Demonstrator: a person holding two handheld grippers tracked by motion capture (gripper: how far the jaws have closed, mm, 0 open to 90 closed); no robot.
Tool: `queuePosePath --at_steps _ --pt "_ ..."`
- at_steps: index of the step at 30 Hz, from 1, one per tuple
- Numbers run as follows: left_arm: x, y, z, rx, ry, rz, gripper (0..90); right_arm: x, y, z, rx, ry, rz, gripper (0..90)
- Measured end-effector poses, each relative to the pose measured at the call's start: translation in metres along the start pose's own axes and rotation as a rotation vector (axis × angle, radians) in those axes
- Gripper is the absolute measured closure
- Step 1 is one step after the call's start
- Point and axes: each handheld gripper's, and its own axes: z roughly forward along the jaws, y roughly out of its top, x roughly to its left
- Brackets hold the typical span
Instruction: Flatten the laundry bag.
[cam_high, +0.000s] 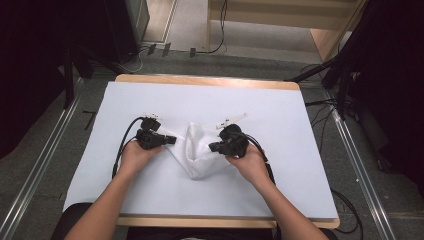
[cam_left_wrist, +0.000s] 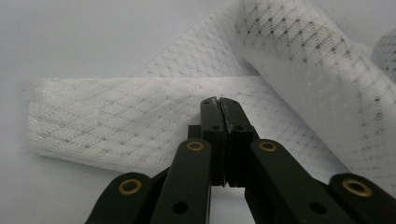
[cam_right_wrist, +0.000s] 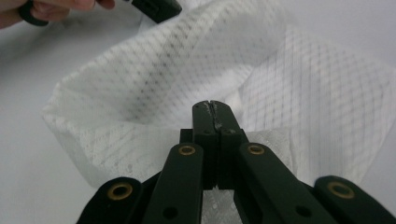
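I find my left gripper (cam_high: 170, 139) resting low on the bench (cam_high: 150, 100), which is covered by a plain white sheet, with its 2 black jaws pressed flat together; in the left gripper view the tips (cam_left_wrist: 218, 103) meet with no gap, and they lie over the white mesh cloth with a diamond-dotted weave (cam_high: 196, 150). Whether a layer of that cloth is pinched between them I cannot tell. My right gripper (cam_high: 214, 147) stands the same way: its 2 jaws are closed tight against each other, the tips (cam_right_wrist: 211, 106) meeting at the edge of a fold of the cloth (cam_right_wrist: 187, 79), and again I cannot tell if any fabric is caught in the seam. The cloth sits near the middle of the bench, bunched between the 2 grippers, with a raised fold at its centre and a point trailing toward my side. From the left gripper view, a flat folded band of the cloth (cam_left_wrist: 116, 116) lies across the frame and a thicker rolled part (cam_left_wrist: 317, 70) rises at the right. My left hand (cam_high: 136, 155) and right hand (cam_high: 250, 162) each hold a gripper body, cables trailing off behind.
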Motion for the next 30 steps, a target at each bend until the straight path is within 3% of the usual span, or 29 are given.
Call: queuePosePath --at_steps 16,26,30 --pt "0.002 0.004 0.0 -0.003 0.011 -0.004 85.5 0.008 -0.062 -0.022 0.012 0.007 0.044 90.0" --pt "-0.002 0.012 0.002 -0.013 -0.005 0.016 84.2 0.01 -0.085 -0.021 0.058 0.012 0.072 90.0" --pt "-0.004 0.015 0.001 -0.012 -0.016 0.026 83.0 0.011 -0.089 -0.03 0.043 0.004 0.08 90.0"
